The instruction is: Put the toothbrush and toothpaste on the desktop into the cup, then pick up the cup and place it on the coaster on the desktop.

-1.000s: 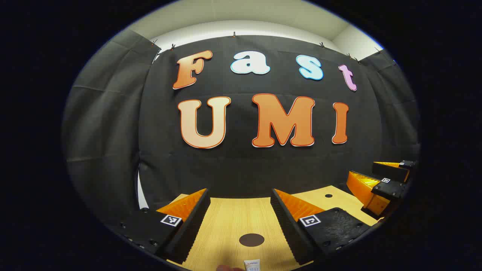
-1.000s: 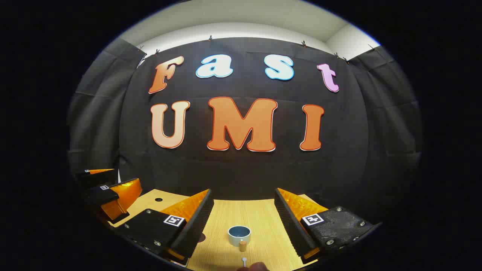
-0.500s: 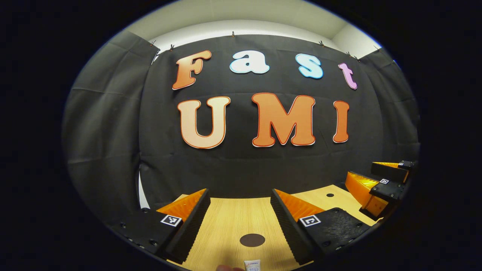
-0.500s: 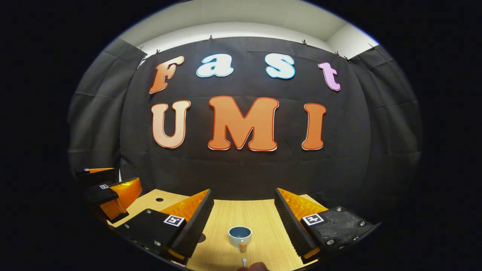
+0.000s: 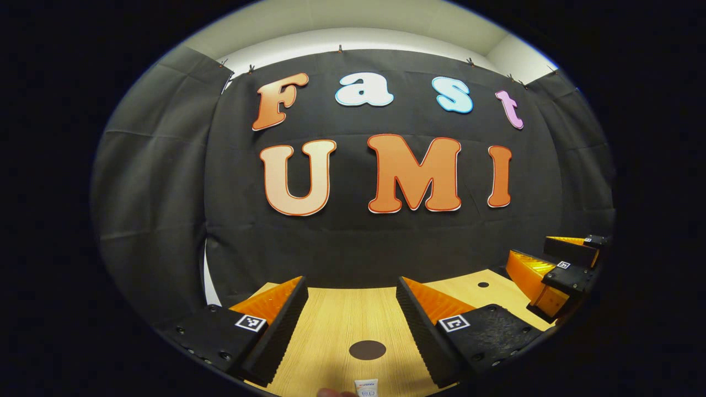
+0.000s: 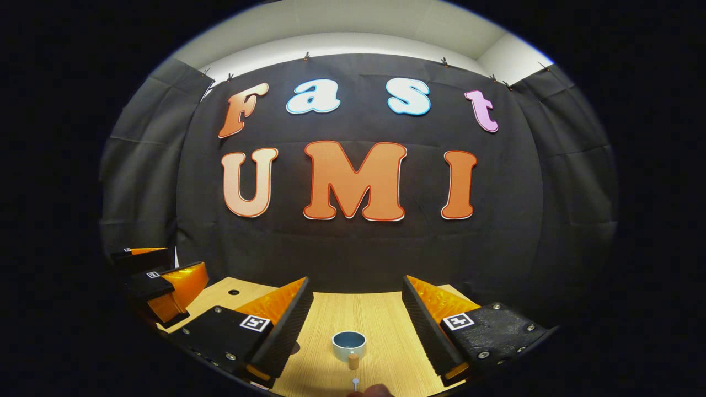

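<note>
Both grippers spread, holding nothing. Cup (image 6: 349, 345) dead ahead of right gripper (image 6: 357, 325), on desktop (image 6: 380, 314); toothbrush (image 6: 356, 382), probably lengthwise toward cup, nearer still. Toothpaste (image 5: 367, 387) just short of coaster (image 5: 368, 349), under left gripper (image 5: 350, 322).

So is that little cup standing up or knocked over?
Upright. In the right gripper view the cup sits on the desktop with its round mouth facing up, nothing visible inside.

Light wood-grain desktop (image 5: 336, 320); dark brown round coaster (image 5: 367, 349); white cup (image 6: 349, 345) with blue interior; white toothpaste tube (image 5: 366, 387).
</note>
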### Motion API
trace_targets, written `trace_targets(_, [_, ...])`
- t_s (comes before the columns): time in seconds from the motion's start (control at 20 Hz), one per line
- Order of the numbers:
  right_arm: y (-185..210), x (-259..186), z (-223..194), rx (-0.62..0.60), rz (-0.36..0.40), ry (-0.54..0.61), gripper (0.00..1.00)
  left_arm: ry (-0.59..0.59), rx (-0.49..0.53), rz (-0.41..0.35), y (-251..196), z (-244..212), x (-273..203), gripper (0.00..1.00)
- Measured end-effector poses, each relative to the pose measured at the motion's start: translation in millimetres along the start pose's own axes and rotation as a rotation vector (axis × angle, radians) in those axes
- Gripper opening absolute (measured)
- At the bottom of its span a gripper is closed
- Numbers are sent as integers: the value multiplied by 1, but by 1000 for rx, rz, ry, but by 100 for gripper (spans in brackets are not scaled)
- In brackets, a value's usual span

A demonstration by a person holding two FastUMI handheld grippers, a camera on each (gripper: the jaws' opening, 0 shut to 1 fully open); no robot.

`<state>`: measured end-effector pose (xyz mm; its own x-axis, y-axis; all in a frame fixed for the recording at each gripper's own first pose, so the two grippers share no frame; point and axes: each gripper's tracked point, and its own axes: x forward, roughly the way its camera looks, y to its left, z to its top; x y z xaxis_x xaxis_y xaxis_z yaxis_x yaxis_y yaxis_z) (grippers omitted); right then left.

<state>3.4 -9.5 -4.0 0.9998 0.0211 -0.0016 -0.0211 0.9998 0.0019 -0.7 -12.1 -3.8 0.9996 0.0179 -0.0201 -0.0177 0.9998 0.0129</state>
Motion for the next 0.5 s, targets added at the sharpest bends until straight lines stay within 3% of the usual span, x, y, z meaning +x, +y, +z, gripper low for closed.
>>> trace_targets(0.5, [-4,3,-25,0,26,87,98,77,-17,-4,-7,-25,-1,97])
